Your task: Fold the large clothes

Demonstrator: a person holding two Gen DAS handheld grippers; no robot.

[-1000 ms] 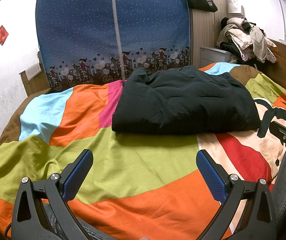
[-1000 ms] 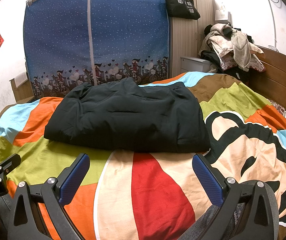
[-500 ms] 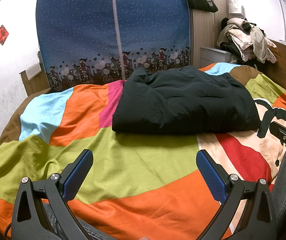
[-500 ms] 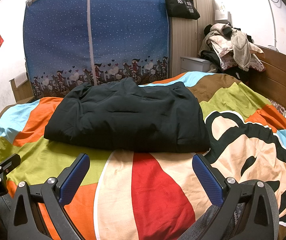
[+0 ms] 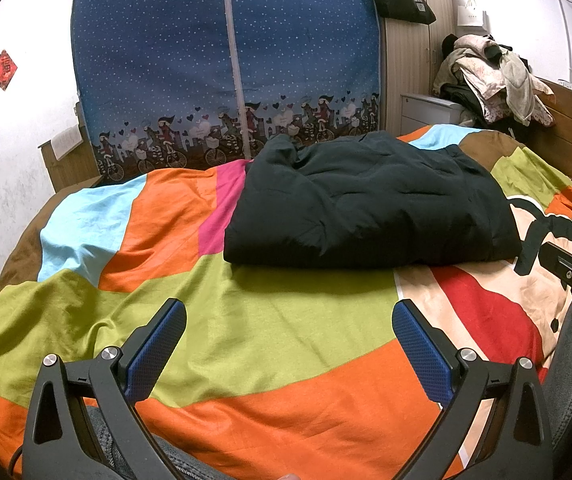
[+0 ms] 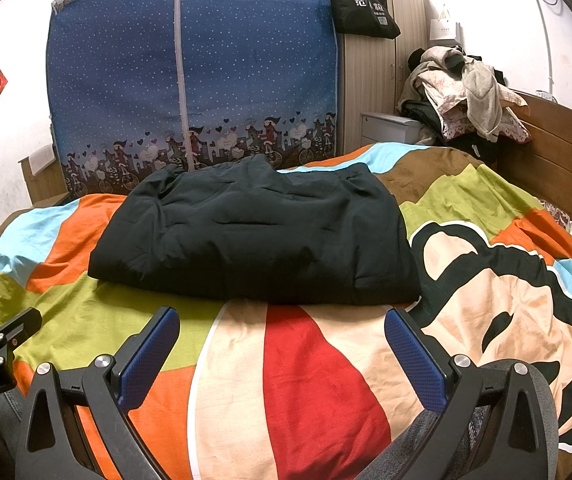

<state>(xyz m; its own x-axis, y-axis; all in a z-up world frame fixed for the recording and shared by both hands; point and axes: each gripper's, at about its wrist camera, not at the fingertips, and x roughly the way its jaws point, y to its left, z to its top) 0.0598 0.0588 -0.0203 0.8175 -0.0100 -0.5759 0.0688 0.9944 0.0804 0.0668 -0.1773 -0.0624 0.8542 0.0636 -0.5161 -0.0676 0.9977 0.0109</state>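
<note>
My left gripper (image 5: 289,334) and right gripper (image 6: 281,342) both gape wide, holding nothing. The bulky black padded garment (image 6: 257,236) lies folded on the colourful patchwork bedspread (image 5: 245,320), well beyond my fingertips. I'd only square any loose edge, pinching low.

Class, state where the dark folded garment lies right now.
In both wrist views the dark folded garment lies mid-bed on the colourful bedspread, before the blue wardrobe.

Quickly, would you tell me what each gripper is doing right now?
Left gripper: open, holding nothing.
Right gripper: open, holding nothing.
</note>
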